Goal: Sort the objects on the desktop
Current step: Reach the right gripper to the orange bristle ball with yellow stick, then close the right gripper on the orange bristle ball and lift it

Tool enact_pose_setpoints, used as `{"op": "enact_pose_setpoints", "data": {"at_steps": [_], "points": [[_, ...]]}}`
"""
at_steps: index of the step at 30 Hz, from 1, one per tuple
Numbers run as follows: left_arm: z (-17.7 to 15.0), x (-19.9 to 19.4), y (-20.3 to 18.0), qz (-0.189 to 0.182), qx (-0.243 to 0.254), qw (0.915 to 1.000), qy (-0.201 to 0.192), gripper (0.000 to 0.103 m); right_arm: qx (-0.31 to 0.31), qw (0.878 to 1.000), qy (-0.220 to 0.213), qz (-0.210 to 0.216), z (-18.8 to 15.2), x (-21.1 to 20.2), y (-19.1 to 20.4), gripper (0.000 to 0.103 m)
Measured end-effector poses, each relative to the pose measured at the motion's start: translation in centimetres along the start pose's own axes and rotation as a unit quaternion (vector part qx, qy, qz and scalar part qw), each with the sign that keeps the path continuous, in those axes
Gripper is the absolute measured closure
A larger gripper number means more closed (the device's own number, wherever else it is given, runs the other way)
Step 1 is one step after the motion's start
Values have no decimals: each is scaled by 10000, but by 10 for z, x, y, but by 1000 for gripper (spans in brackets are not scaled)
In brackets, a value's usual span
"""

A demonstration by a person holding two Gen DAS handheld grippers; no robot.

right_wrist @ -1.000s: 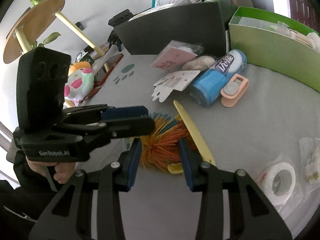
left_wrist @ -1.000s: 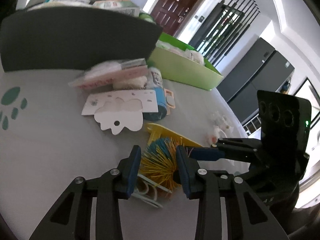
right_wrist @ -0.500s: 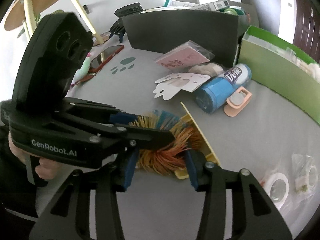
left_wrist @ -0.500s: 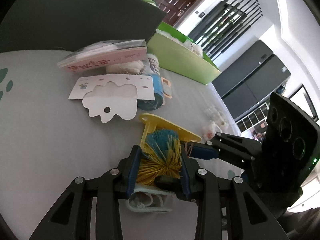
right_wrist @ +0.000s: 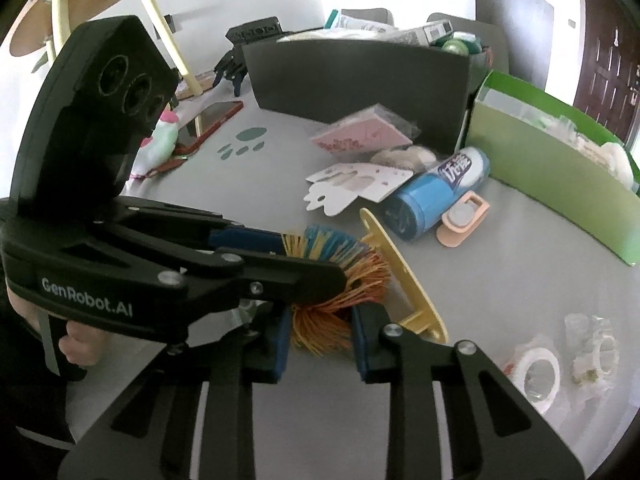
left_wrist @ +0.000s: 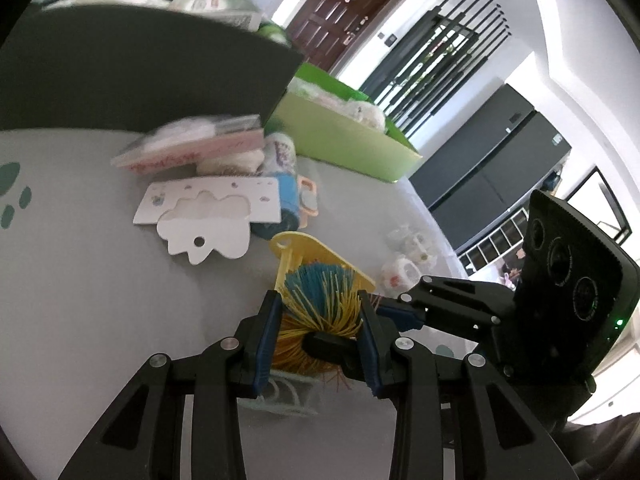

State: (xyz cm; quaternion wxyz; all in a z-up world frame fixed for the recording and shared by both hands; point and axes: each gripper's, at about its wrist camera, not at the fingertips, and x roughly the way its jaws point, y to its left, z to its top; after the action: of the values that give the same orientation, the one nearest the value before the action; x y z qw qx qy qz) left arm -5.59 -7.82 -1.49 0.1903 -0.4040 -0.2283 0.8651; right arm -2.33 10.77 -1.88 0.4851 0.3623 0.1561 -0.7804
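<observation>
A: Status? What changed?

B: My right gripper [right_wrist: 320,340] just closed; its blue pads now pinch the orange side of the spiky rubber-string ball [right_wrist: 340,280]. The jaws stood wider a moment ago, with the ball loose between them. My left gripper [left_wrist: 318,340] was already clamped on the yellow and blue side, and is unchanged. So both grip the same ball, lower centre of both views.

A: Meaning for the sort?

B: My guess is a handover or a pull-apart from the yellow plastic card [right_wrist: 400,280] it sits against. Ball isn't in either bin yet.

A: Surroundings, big to small?

B: Grey table mat [right_wrist: 500,260], matte, with teal paw prints. Dark grey bin [right_wrist: 360,76], stiff curved wall, upper centre. Green bin [right_wrist: 552,168], right. Blue cylindrical roll [right_wrist: 428,192], glossy wrap. White die-cut card [right_wrist: 352,188], flat. Peach plastic clip [right_wrist: 462,220]. Clear tape rolls [right_wrist: 536,372], lower right.

A: Ball texture?

B: Soft thin strands, splaying, squashed under the pads.
</observation>
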Motion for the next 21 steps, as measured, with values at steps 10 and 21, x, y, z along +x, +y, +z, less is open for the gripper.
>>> {"op": "enact_pose_setpoints", "data": {"at_steps": [10,21], "points": [[2,-22,-31,-72,266,9994,-203,66,3,9993,-360,38,2,-35,9,85],[6,-42,-35,148,219,9986,-465,66,197,9976,-668,25,-4,-66,10,89]]}}
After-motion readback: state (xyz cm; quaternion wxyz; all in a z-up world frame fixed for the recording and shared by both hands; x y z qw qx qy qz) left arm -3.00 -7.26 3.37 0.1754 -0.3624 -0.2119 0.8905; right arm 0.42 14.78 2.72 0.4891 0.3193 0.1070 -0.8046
